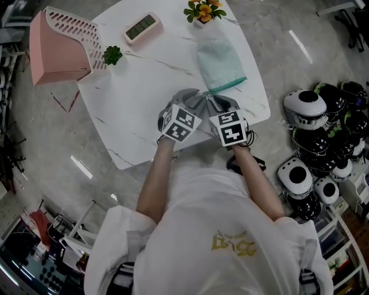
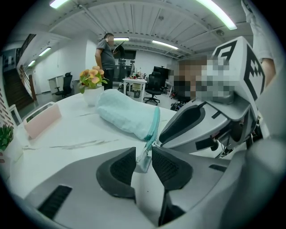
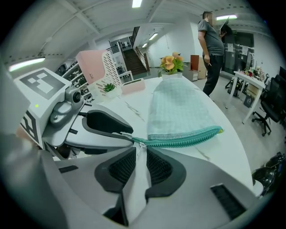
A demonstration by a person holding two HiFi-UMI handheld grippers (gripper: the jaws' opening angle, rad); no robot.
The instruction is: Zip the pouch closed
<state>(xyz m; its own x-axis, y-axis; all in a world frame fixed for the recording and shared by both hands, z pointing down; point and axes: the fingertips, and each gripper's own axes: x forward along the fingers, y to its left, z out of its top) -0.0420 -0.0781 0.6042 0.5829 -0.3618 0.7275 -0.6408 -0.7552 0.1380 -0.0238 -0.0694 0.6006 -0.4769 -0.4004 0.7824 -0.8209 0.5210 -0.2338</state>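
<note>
**Open room left, clutter along the far side**

Left of the teal pouch [image 1: 219, 62] the white tabletop [image 1: 135, 106] lies bare and wide. A pink rack [image 1: 57, 49], a small green plant [image 1: 112, 55] and a pink clock [image 1: 142, 27] line its far side. A flower pot [image 1: 203, 12] stands just beyond the pouch.

floor [image 1: 46, 144]: grey marble | table [image 1: 144, 103]: white | ceiling lights [image 2: 214, 13]: on
</note>
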